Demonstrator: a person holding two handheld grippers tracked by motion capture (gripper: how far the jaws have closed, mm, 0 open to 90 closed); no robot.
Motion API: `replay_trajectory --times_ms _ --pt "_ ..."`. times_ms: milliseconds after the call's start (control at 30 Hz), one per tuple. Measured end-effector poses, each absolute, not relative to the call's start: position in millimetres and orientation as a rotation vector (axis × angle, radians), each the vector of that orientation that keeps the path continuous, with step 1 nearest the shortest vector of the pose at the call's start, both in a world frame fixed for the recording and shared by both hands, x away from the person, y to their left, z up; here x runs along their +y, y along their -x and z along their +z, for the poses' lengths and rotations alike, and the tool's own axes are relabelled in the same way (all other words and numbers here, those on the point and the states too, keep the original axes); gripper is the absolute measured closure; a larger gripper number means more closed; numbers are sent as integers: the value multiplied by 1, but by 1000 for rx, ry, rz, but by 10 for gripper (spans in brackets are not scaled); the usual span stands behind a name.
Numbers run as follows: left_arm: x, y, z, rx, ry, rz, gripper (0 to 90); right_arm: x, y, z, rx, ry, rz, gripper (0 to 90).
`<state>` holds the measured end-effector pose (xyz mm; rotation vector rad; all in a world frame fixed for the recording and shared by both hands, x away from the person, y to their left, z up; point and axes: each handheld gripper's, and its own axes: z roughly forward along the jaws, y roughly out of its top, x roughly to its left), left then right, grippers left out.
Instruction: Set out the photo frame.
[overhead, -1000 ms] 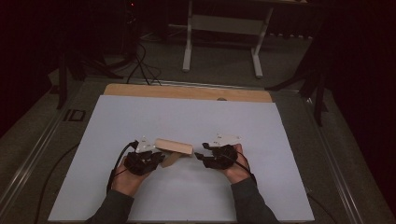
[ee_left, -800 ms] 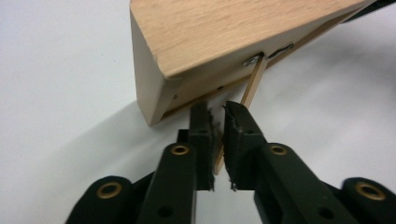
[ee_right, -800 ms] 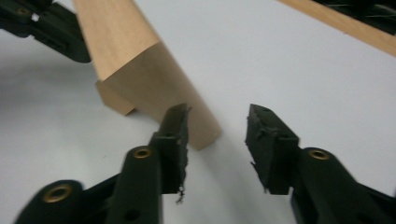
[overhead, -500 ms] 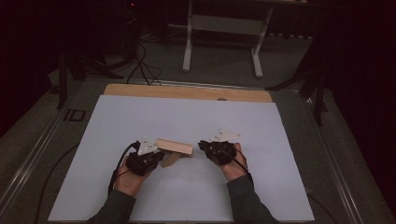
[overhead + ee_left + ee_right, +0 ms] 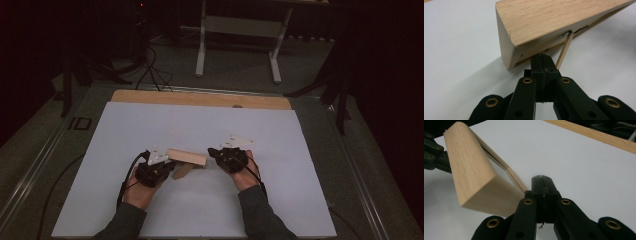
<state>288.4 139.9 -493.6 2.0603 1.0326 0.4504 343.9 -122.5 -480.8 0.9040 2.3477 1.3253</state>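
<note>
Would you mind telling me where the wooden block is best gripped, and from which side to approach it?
I would take the wooden block across its short ends, one gripper coming in from each side. It is a long bar lying crosswise between the left gripper and the right gripper, with flat end faces; its top edge is rounded and it sits tilted on a thin strip, so a top grip could slip.

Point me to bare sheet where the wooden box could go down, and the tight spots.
Free: the white sheet between the wooden box and the wooden strip at the far edge, plus both side margins. Crowded: the near middle, where the left gripper and right gripper flank the box.
</note>
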Motion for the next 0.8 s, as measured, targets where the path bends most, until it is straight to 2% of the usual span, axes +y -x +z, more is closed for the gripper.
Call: replay_trajectory --times_ms 800 --pt "138 -292 -492 1034 -2040 473 897 -110 -350 -485 2395 -894 1362 898"
